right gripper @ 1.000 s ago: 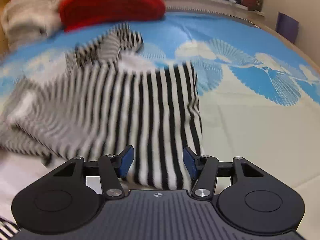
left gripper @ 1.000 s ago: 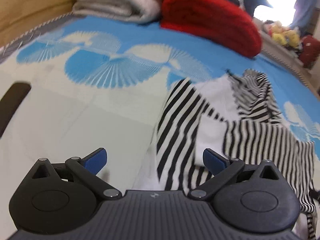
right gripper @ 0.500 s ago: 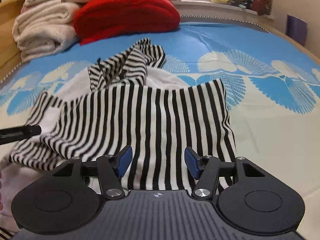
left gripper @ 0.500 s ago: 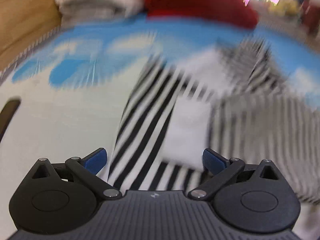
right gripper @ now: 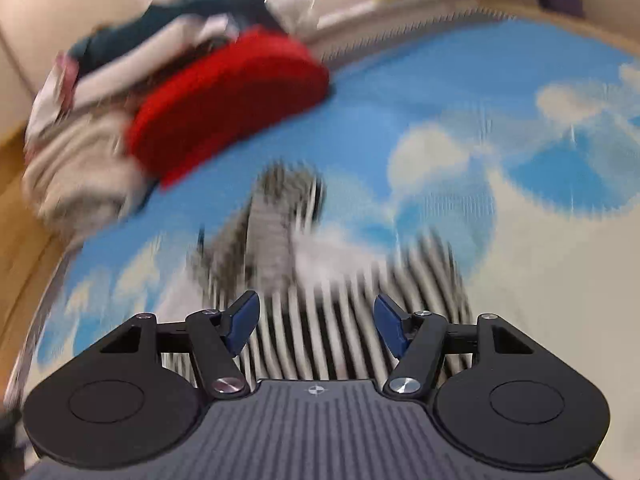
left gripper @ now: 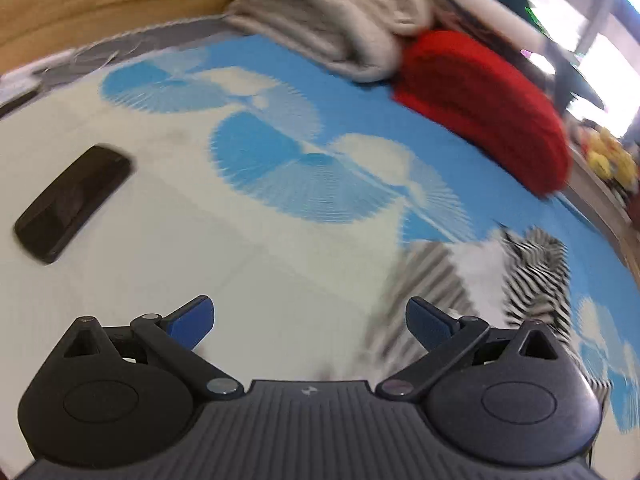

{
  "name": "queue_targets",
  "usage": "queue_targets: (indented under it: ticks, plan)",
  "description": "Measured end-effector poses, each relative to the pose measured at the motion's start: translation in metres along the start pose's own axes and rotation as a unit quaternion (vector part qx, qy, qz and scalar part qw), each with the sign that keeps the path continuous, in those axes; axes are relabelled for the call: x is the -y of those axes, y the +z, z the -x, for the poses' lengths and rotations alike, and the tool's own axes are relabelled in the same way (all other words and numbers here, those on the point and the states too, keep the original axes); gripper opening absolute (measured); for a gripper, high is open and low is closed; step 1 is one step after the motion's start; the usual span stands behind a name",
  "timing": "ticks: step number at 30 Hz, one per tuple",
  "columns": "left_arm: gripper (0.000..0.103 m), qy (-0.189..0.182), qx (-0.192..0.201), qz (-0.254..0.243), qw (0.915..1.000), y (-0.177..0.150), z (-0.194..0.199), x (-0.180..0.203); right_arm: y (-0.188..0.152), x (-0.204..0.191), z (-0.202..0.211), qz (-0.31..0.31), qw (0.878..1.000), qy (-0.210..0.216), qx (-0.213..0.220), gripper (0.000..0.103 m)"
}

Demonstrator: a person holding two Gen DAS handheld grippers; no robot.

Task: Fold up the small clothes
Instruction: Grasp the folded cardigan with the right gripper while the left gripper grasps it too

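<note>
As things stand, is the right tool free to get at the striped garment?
Probably yes. The right tool is empty, its jaws opening, and the striped garment lies on the bed cover just ahead of it, nothing between them.

striped garment point(right gripper: 352, 300) motion-blurred in both views, near edge hidden behind gripper body; folded pile point(right gripper: 132, 92) smeared; windowsill toys point(left gripper: 608, 156) unreadable.
</note>
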State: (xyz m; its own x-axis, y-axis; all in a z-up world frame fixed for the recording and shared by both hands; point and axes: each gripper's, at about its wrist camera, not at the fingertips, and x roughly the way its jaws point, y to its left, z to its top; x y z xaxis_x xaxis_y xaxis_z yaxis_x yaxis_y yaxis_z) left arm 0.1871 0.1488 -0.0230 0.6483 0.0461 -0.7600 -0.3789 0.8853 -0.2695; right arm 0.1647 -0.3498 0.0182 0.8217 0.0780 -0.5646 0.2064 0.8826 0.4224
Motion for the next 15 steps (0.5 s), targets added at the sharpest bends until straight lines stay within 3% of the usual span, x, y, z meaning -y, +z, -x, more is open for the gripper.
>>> queue_targets:
  ticks: [3,6,11,15]
  plan:
    - [0.102,-0.001,-0.038,0.021,0.9991,0.008,-0.015,-0.02,0.061,-0.026,-0.043,-0.012,0.999,0.004,0.033,0.074]
    - [0.102,-0.001,-0.076,0.07,0.9946,0.015,-0.027,-0.044,0.097,-0.041,-0.103,-0.062,0.998,-0.013,0.02,0.074]
    - [0.102,0.052,-0.063,0.092,0.9924,0.024,-0.034,-0.065,0.115,-0.063,-0.196,-0.089,0.994,-0.061,-0.017,0.074]
    - [0.102,0.047,-0.065,0.065,0.9947,0.023,-0.035,-0.055,0.114,-0.081,-0.247,-0.066,0.996,-0.061,-0.026,0.076]
